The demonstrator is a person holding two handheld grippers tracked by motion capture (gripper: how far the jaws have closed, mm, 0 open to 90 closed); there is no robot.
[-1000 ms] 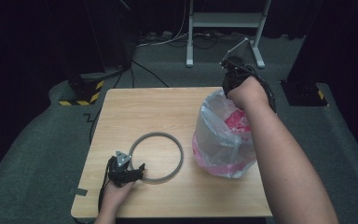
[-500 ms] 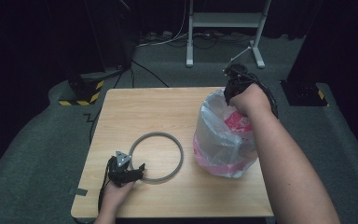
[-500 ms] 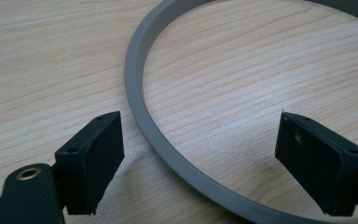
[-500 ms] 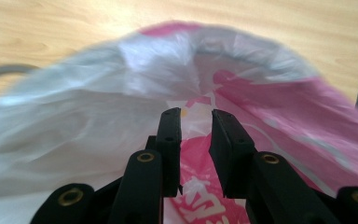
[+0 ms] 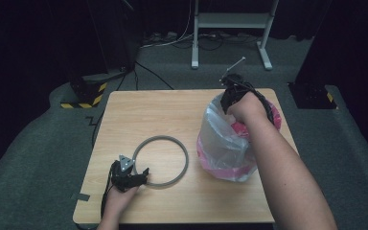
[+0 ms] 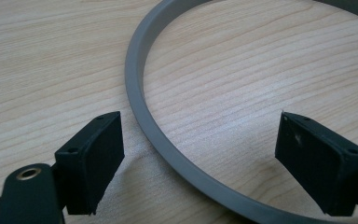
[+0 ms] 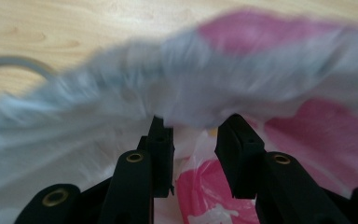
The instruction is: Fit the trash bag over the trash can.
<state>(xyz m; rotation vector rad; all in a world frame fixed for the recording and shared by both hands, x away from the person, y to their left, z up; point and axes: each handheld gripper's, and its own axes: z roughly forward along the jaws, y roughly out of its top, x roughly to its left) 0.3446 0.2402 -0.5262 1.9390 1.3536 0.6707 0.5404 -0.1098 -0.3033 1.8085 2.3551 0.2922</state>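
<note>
Dark carpet surrounded the bench (image 5: 172, 115). Near its right edge, the right gripper (image 7: 193, 135), jaws just part-opened, apparently released the bag (image 5: 225, 143). Left gripper (image 6: 200, 154) straddled, ungripped, the ring (image 5: 162, 160) near the front edge; fitting remained.

Light wood counter (image 5: 172, 115) is standing on grey carpet (image 5: 38, 158). White metal stand (image 5: 230, 21) is sitting behind it. Black-and-yellow hazard tape (image 5: 84, 101) is lying left; cables (image 5: 172, 40) are trailing across floor.
</note>
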